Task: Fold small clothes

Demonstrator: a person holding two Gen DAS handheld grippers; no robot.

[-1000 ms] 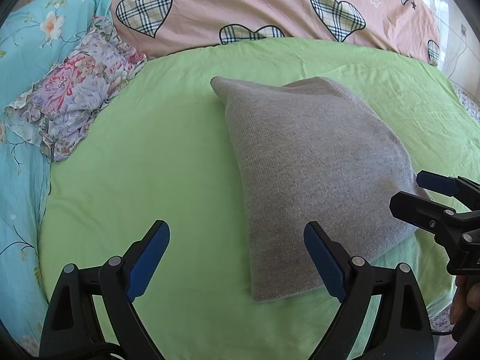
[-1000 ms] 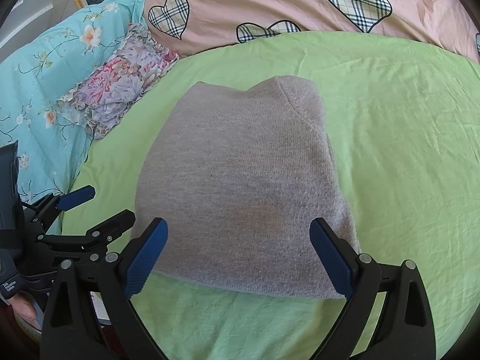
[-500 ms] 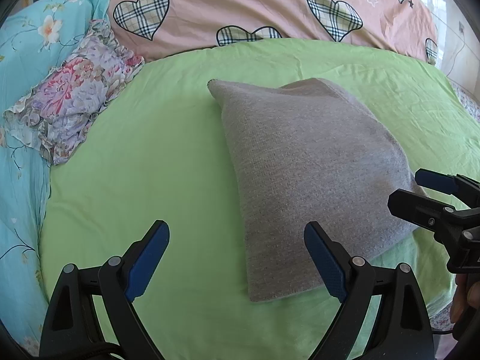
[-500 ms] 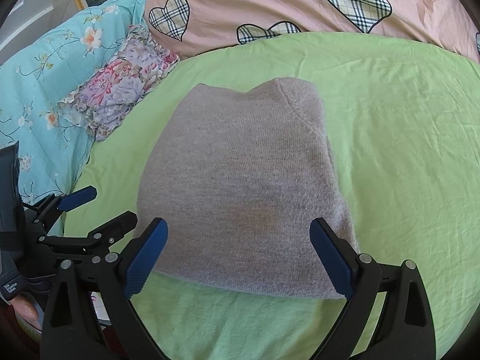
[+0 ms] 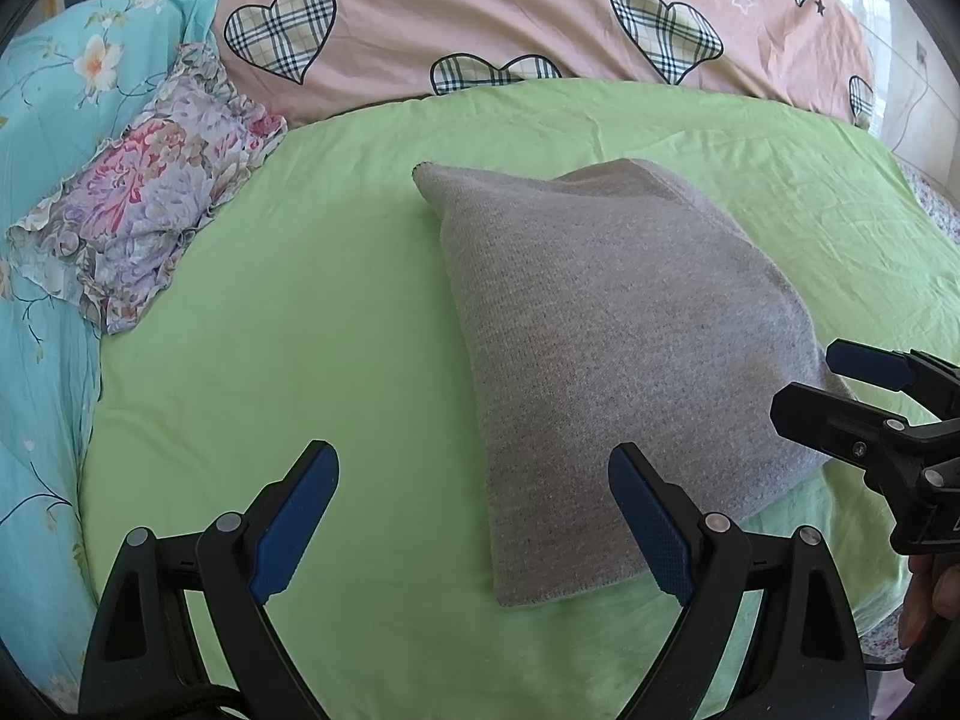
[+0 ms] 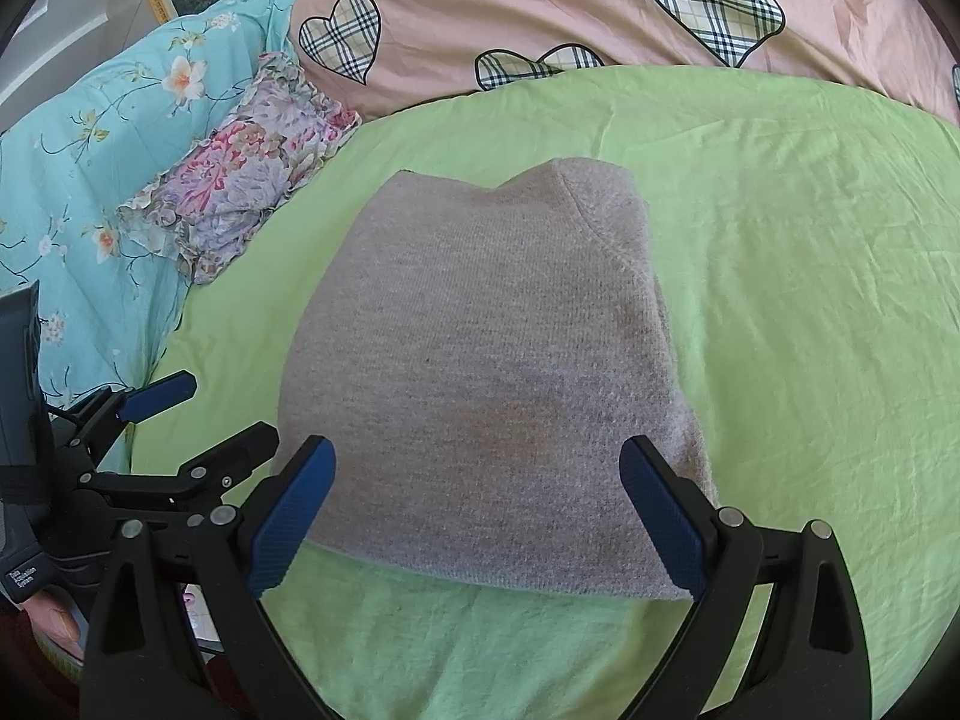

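Observation:
A grey knit garment (image 5: 606, 336) lies folded flat on the green sheet (image 5: 288, 360), also seen as the grey knit garment (image 6: 486, 378) in the right wrist view. My left gripper (image 5: 474, 516) stands open over the sheet near the garment's near left corner, holding nothing. My right gripper (image 6: 480, 510) is open just above the garment's near edge, empty. The right gripper (image 5: 840, 384) shows at the far right of the left wrist view, and the left gripper (image 6: 210, 414) at the left of the right wrist view.
A floral frilled cloth (image 5: 144, 222) lies at the sheet's left edge on a turquoise flowered quilt (image 5: 42, 276). A pink cover with plaid hearts (image 5: 540, 18) runs along the back. Bare green sheet (image 6: 828, 312) spreads right of the garment.
Both grippers have drifted very slightly; the garment sits a touch higher and nearer in the left wrist view. Nothing was gripped or let go.

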